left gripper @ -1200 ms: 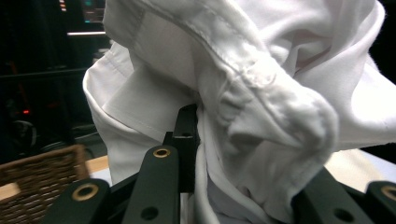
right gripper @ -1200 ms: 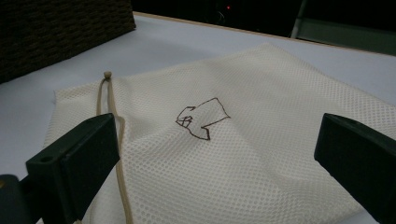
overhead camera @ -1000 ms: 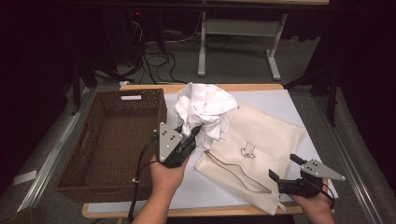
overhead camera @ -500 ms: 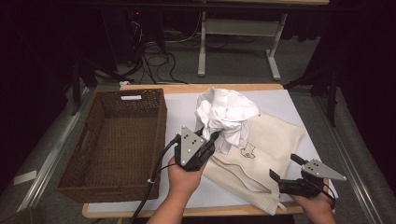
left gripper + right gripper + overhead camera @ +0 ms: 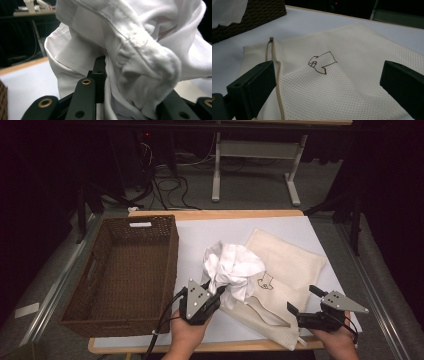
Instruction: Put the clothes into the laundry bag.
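A crumpled white cloth (image 5: 235, 270) hangs in my left gripper (image 5: 219, 293), which is shut on a fold of it. Its lower part rests on the left edge of a cream mesh bag (image 5: 292, 265). In the left gripper view the cloth (image 5: 140, 45) bulges over both jaws of my left gripper (image 5: 132, 85). The bag lies flat on the white table cover, with a small brown drawing on it (image 5: 322, 63) and a drawstring (image 5: 277, 82) at its mouth. My right gripper (image 5: 303, 300) stands open at the bag's near corner, and in the right gripper view my right gripper (image 5: 328, 75) has its jaws on either side of the mesh, apart from it.
A deep brown wicker basket (image 5: 172, 250) stands on the left half of the table, its corner also in the right gripper view (image 5: 249, 15). White table cover (image 5: 215, 230) lies bare behind the cloth. Dark floor, cables and a table frame lie beyond the far edge.
My left gripper carried the white cloth right, then down and nearer to the person, so it now sits low on the bag's left edge. The right gripper kept still.
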